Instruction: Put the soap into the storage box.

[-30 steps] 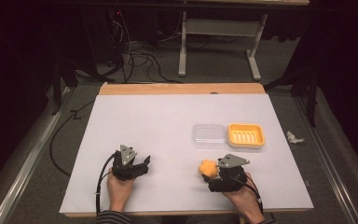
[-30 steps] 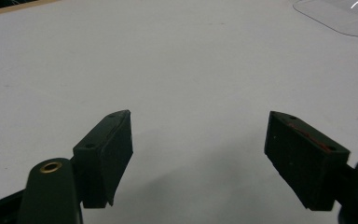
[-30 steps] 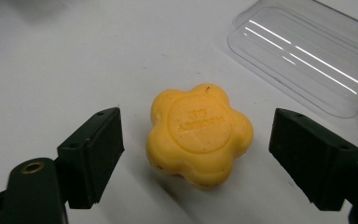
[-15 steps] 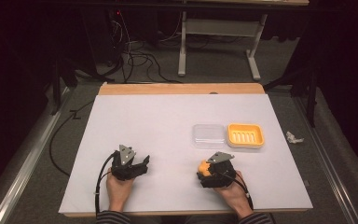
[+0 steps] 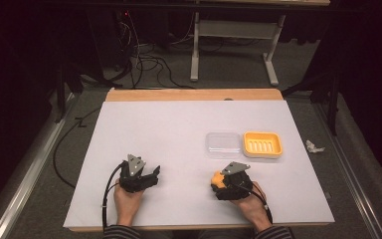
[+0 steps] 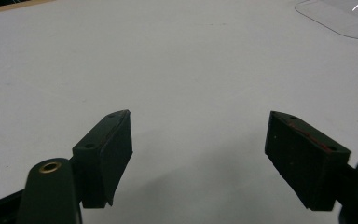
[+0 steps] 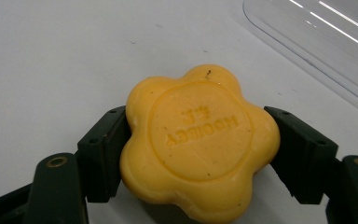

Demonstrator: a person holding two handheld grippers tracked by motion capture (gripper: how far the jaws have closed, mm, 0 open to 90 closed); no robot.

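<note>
An orange flower-shaped soap [image 7: 200, 135] with raised letters lies flat on the white table [image 5: 179, 129], near the front right. My right gripper [image 7: 198, 140] has just been closing on it, and both pads press its sides. From above, the soap [image 5: 215, 178] peeks out at the left of the right gripper [image 5: 219, 183]. My left gripper [image 5: 155, 174] rests at the front left, held by a hand. Its jaws [image 6: 198, 154] stand wide open over bare table with nothing between them.
An orange soap dish [image 5: 262, 144] sits behind the right gripper, with a clear plastic lid [image 5: 223, 145] just to its left. That lid [image 7: 326, 42] lies close beyond the soap. Cables and table legs are on the floor past the far edge.
My right gripper has moved left onto the soap and closed its jaws around it. The left gripper has stayed where it was.
</note>
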